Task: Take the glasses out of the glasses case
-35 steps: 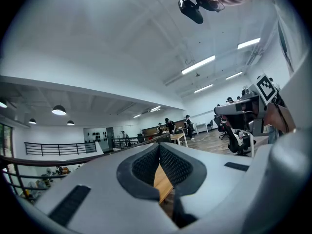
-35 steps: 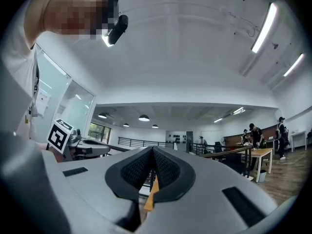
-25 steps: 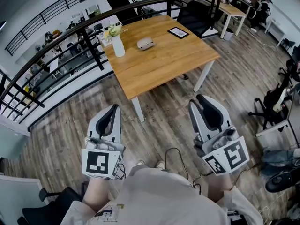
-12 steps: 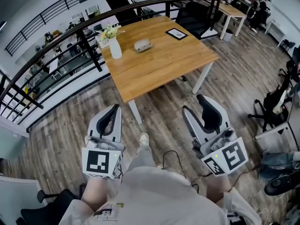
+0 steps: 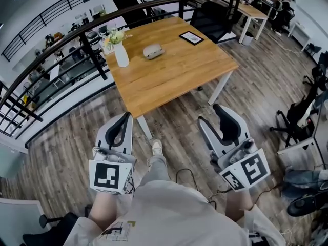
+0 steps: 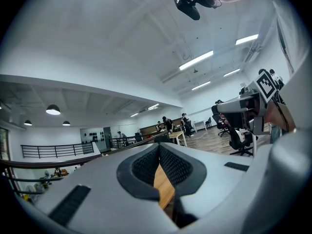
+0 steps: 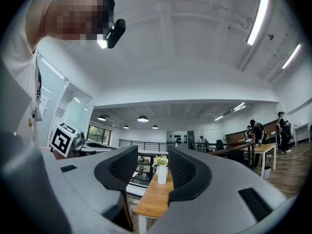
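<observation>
On the wooden surface (image 5: 174,70) across the plank floor, head view only: glasses case (image 5: 152,50), grey, looks closed. It lies between the white vase (image 5: 121,58) and a black-framed card (image 5: 190,37), nearer the vase. It is well apart from both tools; neither touches it.

Left tool (image 5: 125,118): clenched, tips together, nothing in it. Right tool (image 5: 210,114): released, jaws wide apart, nothing in it. Both are over the floor, short of the surface's near edge.

View differences:
- Head view: the only one showing the case and the card. It also shows the whole surface, the dark railing (image 5: 61,45) behind it and the person's shoe (image 5: 156,147) between the tools.
- Left gripper view: pads meet at the tip, with only a sliver of wood visible through the gap lower down. No vase, no case. The right tool's marker cube sits at the far right.
- Right gripper view: the vase with flowers and the surface's end are framed between the open jaws, far off. The case can't be made out here. The left tool's marker cube sits at the left edge.

Counts: 2 tools, 1 marker cube each. 1 glasses case. 1 vase. 1 framed card. 1 near surface, plus 1 smaller table (image 5: 253,12) far back.
</observation>
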Tool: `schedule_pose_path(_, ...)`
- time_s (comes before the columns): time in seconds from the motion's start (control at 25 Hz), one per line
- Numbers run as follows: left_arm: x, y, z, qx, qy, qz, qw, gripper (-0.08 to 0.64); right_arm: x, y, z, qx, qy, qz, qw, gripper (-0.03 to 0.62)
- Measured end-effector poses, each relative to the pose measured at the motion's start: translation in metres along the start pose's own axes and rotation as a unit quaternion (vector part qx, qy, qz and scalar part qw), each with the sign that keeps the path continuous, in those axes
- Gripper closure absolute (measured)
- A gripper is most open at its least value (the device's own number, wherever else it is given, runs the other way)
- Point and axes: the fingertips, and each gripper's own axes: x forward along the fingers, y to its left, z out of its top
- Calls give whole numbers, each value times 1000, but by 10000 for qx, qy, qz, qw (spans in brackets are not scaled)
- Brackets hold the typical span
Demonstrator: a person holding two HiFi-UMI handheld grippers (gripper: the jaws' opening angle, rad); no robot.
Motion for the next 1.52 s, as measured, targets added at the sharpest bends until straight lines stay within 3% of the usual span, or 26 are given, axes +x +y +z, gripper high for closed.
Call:
schedule_pose_path(0.36, 74, 41, -32, -81, 159, -112, 9998, 543, 77, -47, -28, 36, 204, -92, 9997, 376)
schedule_pose_path(0.6, 138, 94, -46, -122, 157, -171, 9997, 543, 157, -77, -37, 19, 391, -42, 9992, 376)
schedule_pose_path(0.8, 197, 141, -65, -476, 495, -167, 9975, 543, 230, -104, -50, 11, 578, -24, 9983, 376)
schedule_pose_path(1.16, 298, 239, -109, -505, 630, -175, 9966, 543, 369, -152, -74, -19, 603, -38, 9982, 385)
schedule_pose_path(1.52, 342, 288, -122, -472, 675, -108, 9965, 543, 441, -178, -89, 11, 775, 10, 9970, 388)
